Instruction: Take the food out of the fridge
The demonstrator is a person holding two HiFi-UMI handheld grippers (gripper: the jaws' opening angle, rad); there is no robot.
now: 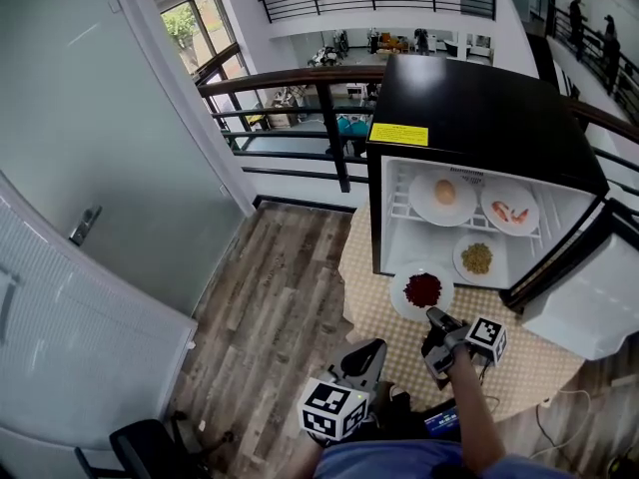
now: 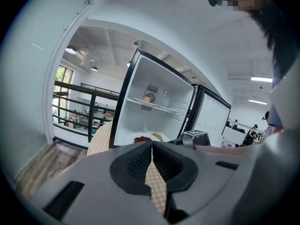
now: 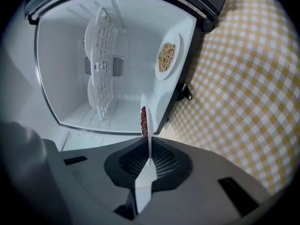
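Right gripper (image 1: 433, 317) is pinching the rim of the plate of red food (image 1: 422, 290), holding it just outside the open fridge (image 1: 479, 118), above the checked tablecloth (image 1: 519, 382). Left gripper (image 1: 371, 352) is hanging nearby, jaws pressed together on nothing. Inside, a plate of yellowish grains (image 1: 477, 258) is sitting on the fridge floor.
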